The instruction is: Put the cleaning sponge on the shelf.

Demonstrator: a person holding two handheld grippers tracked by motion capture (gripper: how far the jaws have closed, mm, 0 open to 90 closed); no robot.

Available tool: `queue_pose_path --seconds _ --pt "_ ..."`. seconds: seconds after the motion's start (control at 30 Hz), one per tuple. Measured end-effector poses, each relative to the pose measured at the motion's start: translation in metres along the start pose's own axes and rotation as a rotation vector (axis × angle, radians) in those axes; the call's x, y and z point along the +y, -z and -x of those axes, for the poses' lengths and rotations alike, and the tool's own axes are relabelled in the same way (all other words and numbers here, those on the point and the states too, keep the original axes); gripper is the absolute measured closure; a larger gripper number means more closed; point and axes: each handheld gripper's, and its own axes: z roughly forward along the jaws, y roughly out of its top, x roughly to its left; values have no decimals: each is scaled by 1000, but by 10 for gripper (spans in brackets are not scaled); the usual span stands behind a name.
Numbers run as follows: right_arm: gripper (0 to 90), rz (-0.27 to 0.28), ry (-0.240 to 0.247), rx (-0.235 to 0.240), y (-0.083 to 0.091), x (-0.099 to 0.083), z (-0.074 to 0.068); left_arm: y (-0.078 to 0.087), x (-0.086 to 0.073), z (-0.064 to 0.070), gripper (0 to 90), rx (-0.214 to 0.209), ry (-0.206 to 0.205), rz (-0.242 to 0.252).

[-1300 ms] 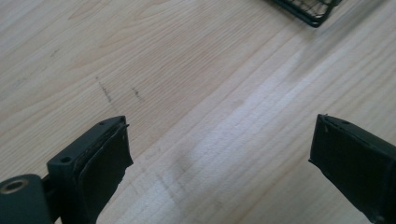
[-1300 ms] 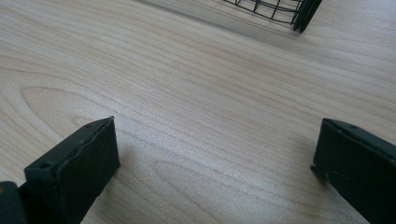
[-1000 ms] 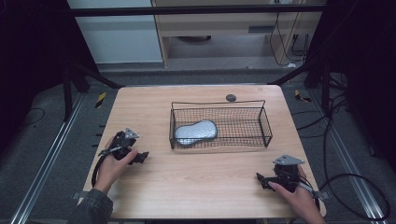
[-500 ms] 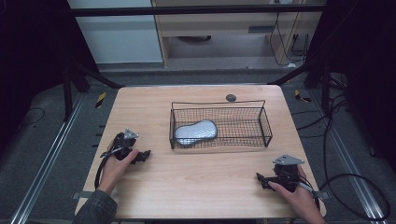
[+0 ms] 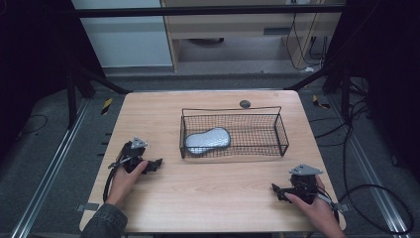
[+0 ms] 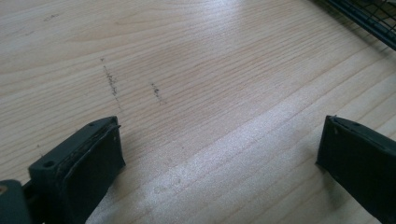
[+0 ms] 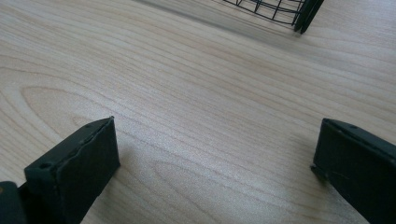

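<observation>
High view: wire basket (image 5: 280, 130) mid-bench (image 5: 208, 198) holds a grey pouch (image 5: 208, 140) at its left end; no readable writing. Left hand-held gripper (image 5: 157, 163) and right hand-held gripper (image 5: 275, 190) rest before the basket, jaws spread, empty.

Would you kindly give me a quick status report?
Left gripper and right gripper open, empty, on table. Grey pouch inside wire basket. Nothing between.
</observation>
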Motion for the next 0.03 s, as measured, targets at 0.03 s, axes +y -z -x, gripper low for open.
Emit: queue_pose_path --seconds 0.03 --pt "3 0 0 0 0 0 0 0 0 0 0 0 0 0"
